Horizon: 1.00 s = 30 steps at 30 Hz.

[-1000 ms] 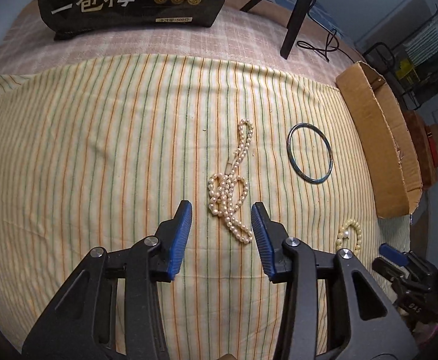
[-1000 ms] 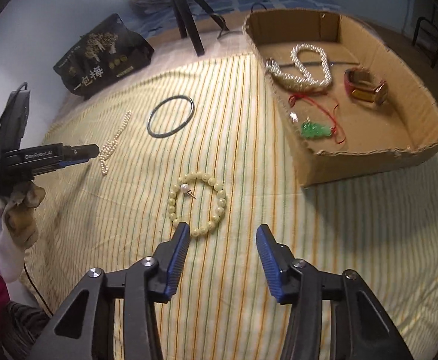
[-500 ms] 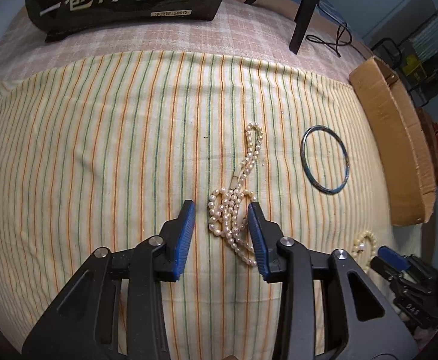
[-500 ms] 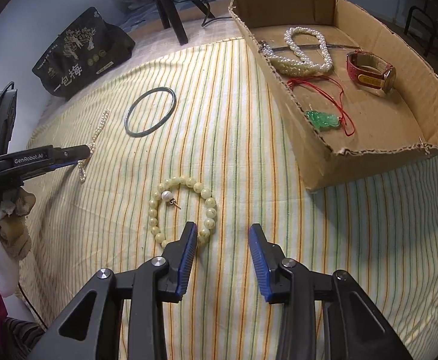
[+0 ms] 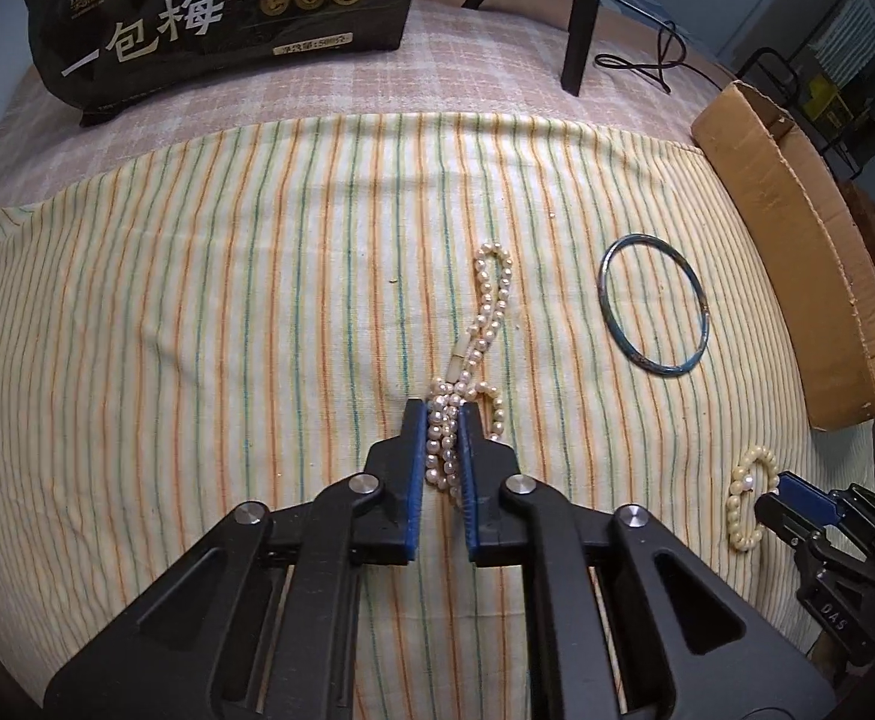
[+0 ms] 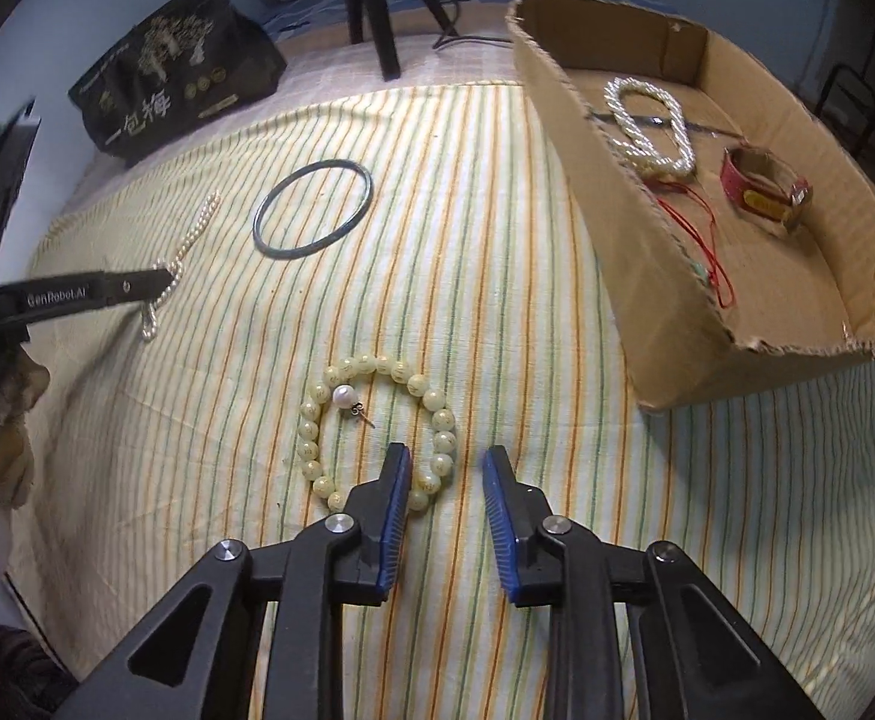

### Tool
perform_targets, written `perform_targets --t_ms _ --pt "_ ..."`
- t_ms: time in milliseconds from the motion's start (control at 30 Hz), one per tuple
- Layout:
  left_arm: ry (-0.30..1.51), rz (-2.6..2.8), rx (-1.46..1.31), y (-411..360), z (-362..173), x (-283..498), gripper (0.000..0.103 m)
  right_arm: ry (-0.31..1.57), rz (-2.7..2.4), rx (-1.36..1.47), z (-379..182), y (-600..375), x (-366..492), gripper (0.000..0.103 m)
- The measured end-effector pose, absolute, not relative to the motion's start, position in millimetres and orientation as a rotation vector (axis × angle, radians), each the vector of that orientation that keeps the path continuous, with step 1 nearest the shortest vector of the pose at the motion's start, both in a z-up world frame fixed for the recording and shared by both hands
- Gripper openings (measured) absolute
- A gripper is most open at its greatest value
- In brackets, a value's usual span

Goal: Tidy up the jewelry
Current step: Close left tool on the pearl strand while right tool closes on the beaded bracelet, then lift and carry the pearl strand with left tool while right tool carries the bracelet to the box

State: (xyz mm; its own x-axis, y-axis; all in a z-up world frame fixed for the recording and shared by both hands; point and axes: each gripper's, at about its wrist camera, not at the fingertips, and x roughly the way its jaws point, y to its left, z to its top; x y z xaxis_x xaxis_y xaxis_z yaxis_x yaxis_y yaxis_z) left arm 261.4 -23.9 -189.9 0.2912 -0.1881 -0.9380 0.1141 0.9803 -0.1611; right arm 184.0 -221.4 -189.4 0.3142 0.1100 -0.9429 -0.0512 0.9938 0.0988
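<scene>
My left gripper is shut on the bunched end of a pearl necklace that lies on the striped cloth; it also shows in the right wrist view. My right gripper is open, low over the cloth, its jaws on either side of the near right arc of a pale bead bracelet. A pearl earring lies inside the bracelet. A dark bangle lies flat between necklace and box, also seen in the left wrist view.
A cardboard box at the right holds a twisted pearl bracelet, a red watch and a red-cord pendant. A black snack bag and tripod legs stand at the far edge.
My left gripper moved forward and closed on the pearl necklace. My right gripper moved forward and down until its jaws stand around the bead bracelet's near arc, and narrowed a little.
</scene>
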Motion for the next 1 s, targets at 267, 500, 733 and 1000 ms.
perform_targets --t_ms 267,500,733,1000 --pt "1.246 -0.198 -0.073 -22.5 -188.5 258.0 0.005 1.223 0.116 0.029 -187.0 -219.3 182.2 0.008" --pt "1.222 -0.218 -0.092 -16.3 -174.2 252.0 0.004 1.180 0.169 0.106 -172.8 -220.9 183.6 0.005" --pt "1.177 -0.240 -0.125 -12.4 -150.0 247.6 0.004 1.131 0.197 0.099 -153.9 -208.9 183.9 0.005" --pt "1.107 -0.256 -0.185 -0.8 -115.5 241.8 0.004 1.069 0.226 0.088 -128.1 -202.7 180.3 0.005"
